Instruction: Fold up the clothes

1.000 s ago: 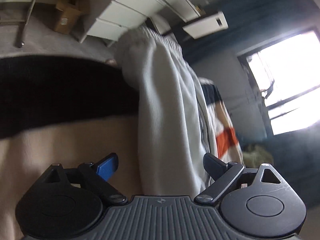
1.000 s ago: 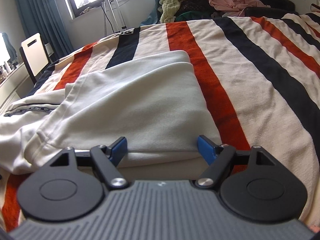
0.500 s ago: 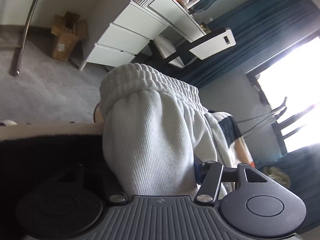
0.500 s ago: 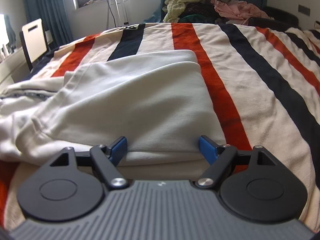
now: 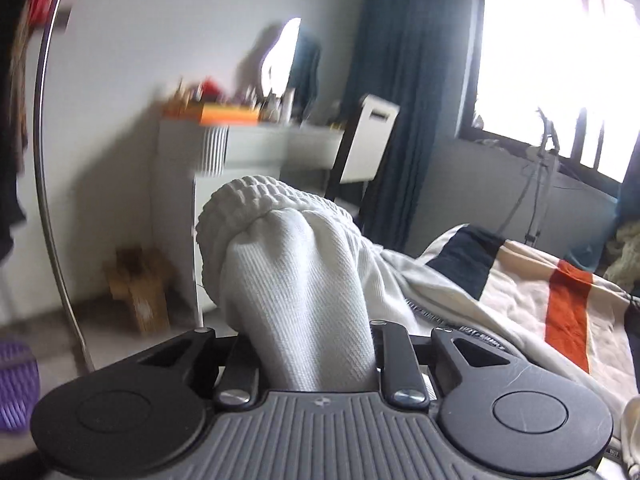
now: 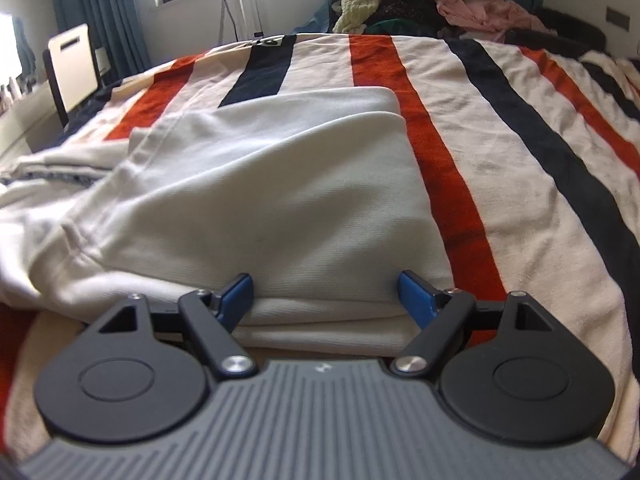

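A white sweatshirt [image 6: 256, 200] lies partly folded on the striped bed cover [image 6: 500, 160]. My left gripper [image 5: 316, 344] is shut on the sweatshirt's sleeve [image 5: 304, 288], whose ribbed cuff [image 5: 248, 204] sticks up past the fingers; the fingertips are hidden by the cloth. The sleeve is lifted off the bed and trails down to the right. My right gripper [image 6: 326, 292] is open, its blue fingertips on either side of the folded near edge of the sweatshirt, low on the bed.
A pile of clothes [image 6: 420, 0] lies at the bed's far end. A white desk with drawers [image 5: 248, 148] and a chair [image 5: 372, 140] stand left of the bed, a cardboard box [image 5: 140, 292] on the floor, a window [image 5: 560, 60] behind.
My left gripper has closed on the sleeve and lifted it, swinging upright so the room shows level. My right gripper has stayed open at the folded edge, shifting slightly.
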Demonstrator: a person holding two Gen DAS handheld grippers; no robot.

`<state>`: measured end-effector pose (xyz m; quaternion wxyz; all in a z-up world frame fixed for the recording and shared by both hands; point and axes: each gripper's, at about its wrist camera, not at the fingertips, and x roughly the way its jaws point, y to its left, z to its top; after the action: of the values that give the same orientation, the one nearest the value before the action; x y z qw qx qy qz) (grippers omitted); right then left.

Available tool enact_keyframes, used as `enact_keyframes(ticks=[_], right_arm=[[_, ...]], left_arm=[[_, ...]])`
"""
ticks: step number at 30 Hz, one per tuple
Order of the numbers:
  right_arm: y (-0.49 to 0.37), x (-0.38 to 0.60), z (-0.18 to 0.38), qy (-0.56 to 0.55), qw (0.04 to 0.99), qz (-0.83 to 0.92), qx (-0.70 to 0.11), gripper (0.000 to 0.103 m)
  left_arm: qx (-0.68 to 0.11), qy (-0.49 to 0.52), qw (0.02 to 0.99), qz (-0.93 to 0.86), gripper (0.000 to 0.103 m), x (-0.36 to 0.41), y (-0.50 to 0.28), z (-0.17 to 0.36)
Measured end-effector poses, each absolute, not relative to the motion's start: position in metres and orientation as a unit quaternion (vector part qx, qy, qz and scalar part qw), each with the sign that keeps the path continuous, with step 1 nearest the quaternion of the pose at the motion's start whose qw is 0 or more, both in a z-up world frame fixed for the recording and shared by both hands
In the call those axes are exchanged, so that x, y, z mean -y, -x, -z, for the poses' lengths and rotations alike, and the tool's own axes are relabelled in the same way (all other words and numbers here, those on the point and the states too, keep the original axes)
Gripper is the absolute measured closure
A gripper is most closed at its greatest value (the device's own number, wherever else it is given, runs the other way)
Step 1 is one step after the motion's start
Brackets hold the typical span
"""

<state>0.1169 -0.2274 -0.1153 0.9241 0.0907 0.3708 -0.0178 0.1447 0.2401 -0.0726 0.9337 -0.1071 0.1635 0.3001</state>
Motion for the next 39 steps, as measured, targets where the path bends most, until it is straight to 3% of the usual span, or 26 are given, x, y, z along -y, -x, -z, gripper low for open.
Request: enact_keyframes(ticks=[7,13,18,24,32,37,39], right_arm=[[-0.106,0.257,0.093,-0.151,0.926,0.022,-0.346,0.023],[-0.096,0.287,0.078,-0.203,0.923,0.029,-0.325,0.023],[-0.086,0.323,0.069,-0.258,0.916,0.04,-0.303,0.023],[-0.074,0.369,0.068,-0.318,0.904,0.067,-0.277,0.023],[-0.067,0.412,0.079,-0.373,0.889,0.083,-0.252,0.021],[-0.07,0.422,0.096,-0.444,0.863,0.027,-0.239,0.021],[-0.072,0.419,0.096,-0.459,0.857,0.001,-0.234,0.021]], left_arm=[[-0.093,0.042,0.955,-0.277,0.084,-0.174,-0.133,0.01],[-0.018,0.001,0.972,-0.235,0.085,-0.063,-0.13,-0.046],[0.019,-0.011,0.985,-0.169,0.085,0.036,-0.128,-0.056],[-0.007,-0.038,0.996,-0.076,0.085,0.161,-0.131,-0.006],[-0.152,-0.139,0.978,0.022,0.082,0.258,-0.146,0.14],[-0.174,-0.126,0.976,0.04,0.066,0.246,-0.142,0.142],[-0.186,-0.114,0.974,0.056,0.04,0.231,-0.133,0.132]])
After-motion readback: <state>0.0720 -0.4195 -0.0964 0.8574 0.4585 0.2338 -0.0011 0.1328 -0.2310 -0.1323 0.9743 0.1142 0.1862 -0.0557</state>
